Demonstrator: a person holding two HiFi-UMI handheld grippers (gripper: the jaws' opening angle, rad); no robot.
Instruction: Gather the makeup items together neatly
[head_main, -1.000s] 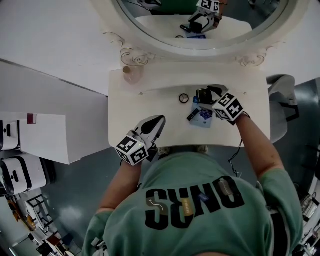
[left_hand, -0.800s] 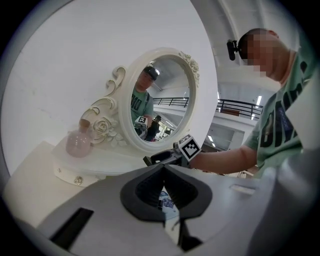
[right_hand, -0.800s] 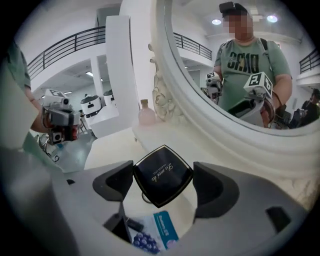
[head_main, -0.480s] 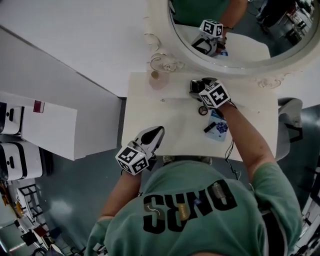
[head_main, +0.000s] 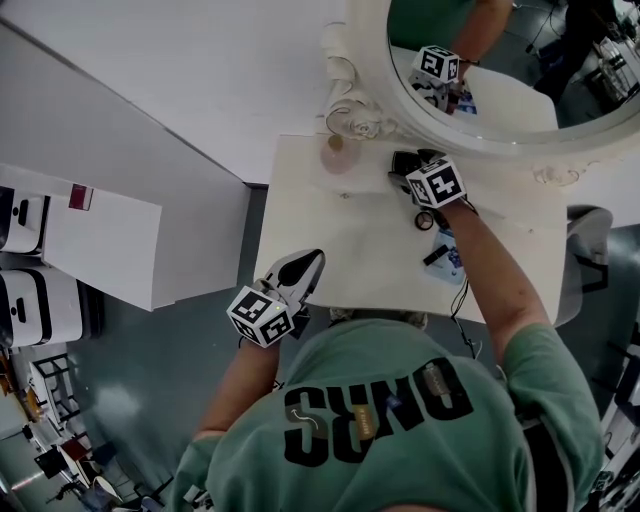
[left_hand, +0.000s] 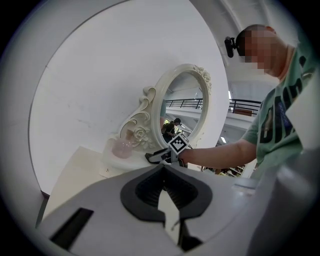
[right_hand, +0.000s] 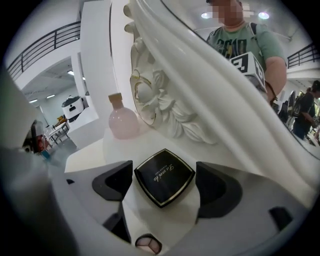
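A black square compact (right_hand: 164, 176) with gold lettering lies flat on the raised white ledge under the mirror. My right gripper (right_hand: 165, 186) is open, one jaw on each side of the compact with a gap at both sides. A pink round bottle (right_hand: 121, 121) stands farther along the ledge, to the left. Below the jaws shows a small round eyeshadow pot (right_hand: 148, 243). In the head view the right gripper (head_main: 412, 165) is at the table's back, and a blue packet (head_main: 452, 262) with a black stick (head_main: 436, 254) on it lies behind the wrist. My left gripper (head_main: 312, 260) is shut and holds nothing, at the front edge.
The white vanity table (head_main: 340, 250) is small, with a drop to the floor on the left and in front. The ornate mirror frame (right_hand: 170, 110) rises just behind the compact. White cabinets (head_main: 90, 250) stand at the left. A person's torso fills the front.
My right gripper has left the blue packet and travelled back and left to the ledge, where it now straddles the compact. The left gripper has stayed at the front edge.
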